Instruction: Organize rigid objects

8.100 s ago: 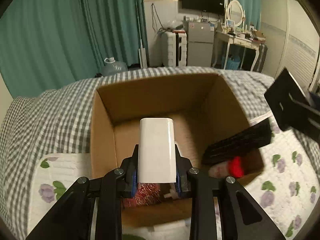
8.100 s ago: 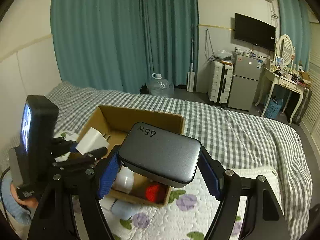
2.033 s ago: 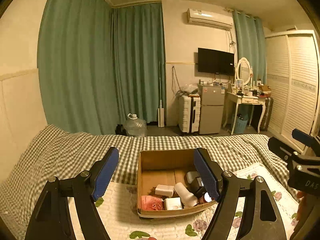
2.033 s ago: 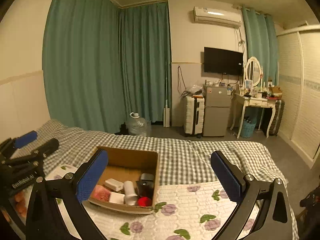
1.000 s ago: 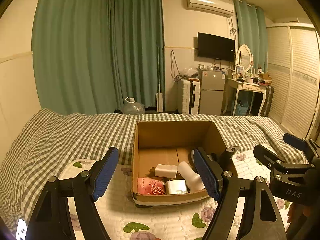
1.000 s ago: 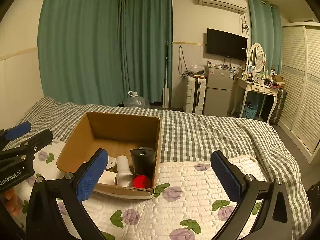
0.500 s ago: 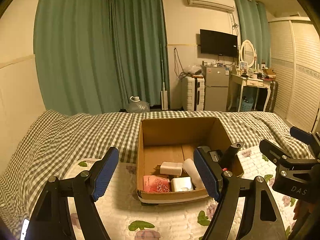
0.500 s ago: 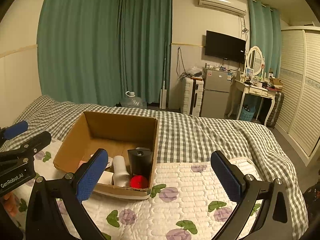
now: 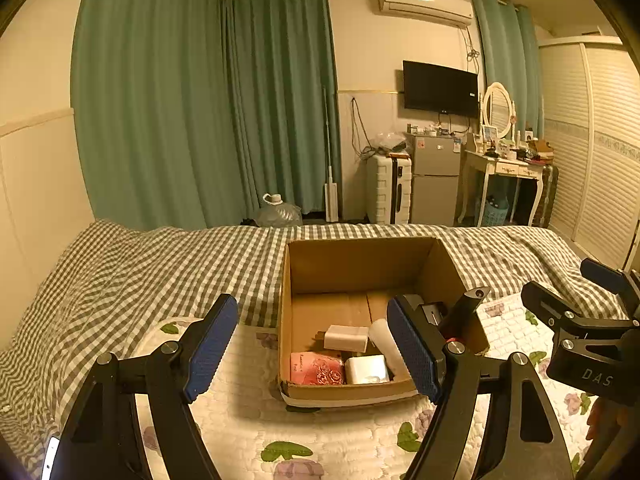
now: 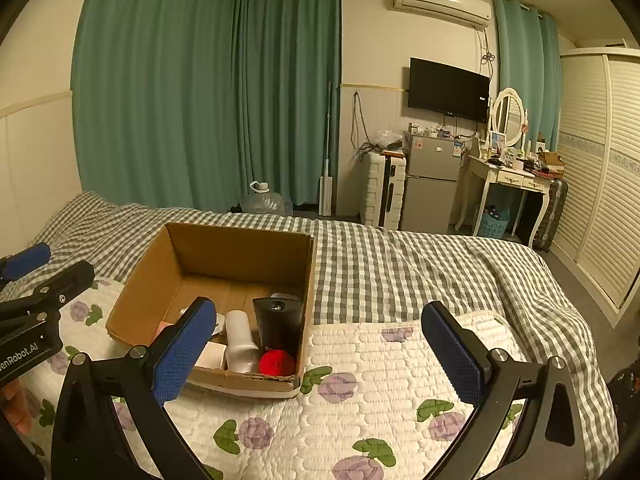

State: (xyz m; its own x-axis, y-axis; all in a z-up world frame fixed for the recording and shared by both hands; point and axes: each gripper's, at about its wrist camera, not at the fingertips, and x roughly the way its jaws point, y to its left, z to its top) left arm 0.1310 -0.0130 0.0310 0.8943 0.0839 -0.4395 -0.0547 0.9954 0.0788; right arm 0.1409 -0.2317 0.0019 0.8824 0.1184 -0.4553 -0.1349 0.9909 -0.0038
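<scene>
An open cardboard box (image 9: 360,268) (image 10: 236,248) stands on the bed. It holds a white charger (image 9: 346,338), a white bottle (image 10: 240,340), a pink packet (image 9: 316,368), a small white box (image 9: 366,369), a black block (image 10: 278,322) and a red ball (image 10: 276,362). My left gripper (image 9: 312,346) is open and empty, held back from the box's near side. My right gripper (image 10: 318,354) is open and empty, to the right of the box and above the quilt.
The box rests on a white flowered quilt (image 10: 380,400) over a grey checked bedspread (image 9: 140,264). Green curtains, a water jug (image 9: 278,212), a suitcase, a small fridge (image 9: 434,188) and a dressing table (image 10: 508,184) stand beyond the bed.
Both grippers, which earlier held a white charger and a grey 65W charger, are open and empty. Over the last second both views have shifted only slightly.
</scene>
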